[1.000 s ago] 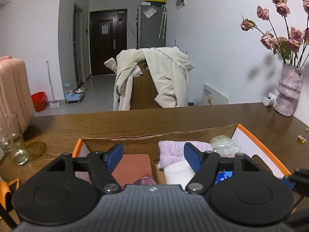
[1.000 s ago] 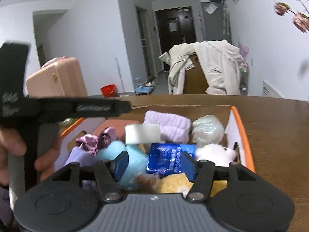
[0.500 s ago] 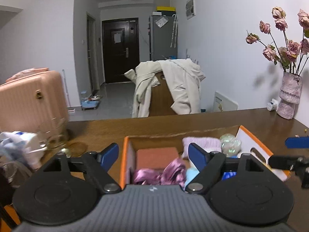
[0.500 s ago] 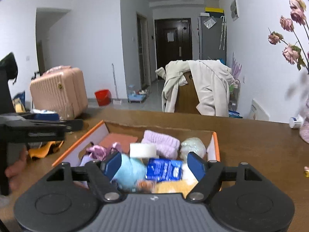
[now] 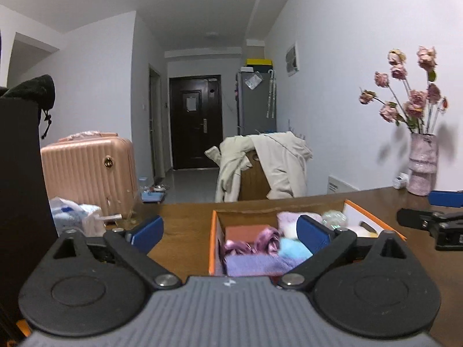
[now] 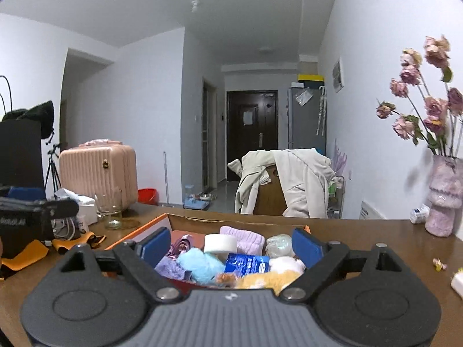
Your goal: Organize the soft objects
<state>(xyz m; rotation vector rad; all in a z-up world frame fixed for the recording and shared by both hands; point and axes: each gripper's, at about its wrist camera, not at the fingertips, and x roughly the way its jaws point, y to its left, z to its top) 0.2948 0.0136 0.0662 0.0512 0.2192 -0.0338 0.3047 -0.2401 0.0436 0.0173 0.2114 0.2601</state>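
Box [image 6: 139, 228] sits mid-tabletop [image 5: 185, 231], already packed: lavender towel [image 6: 244, 238], blue plush [image 6: 199, 264], blue packet [image 6: 247, 263], white roll [image 6: 220, 243], yellow plush [image 6: 267, 280]. Left gripper [image 5: 230, 228] and right gripper [image 6: 230, 244]: jaws have just been opening, now wide apart, nothing between them. Reads as a release-and-retreat step, packing likely near done. Next move: check for strays, then clear out. Watch the box's orange rim, the glass [image 6: 111, 209] left, the vase [image 6: 444, 199] right; open tabletop lies beyond the box.

Both wrist views low over bench [image 5: 185, 231], facing door [image 5: 194, 121]; left view sits further left; both share box [image 6: 139, 230].
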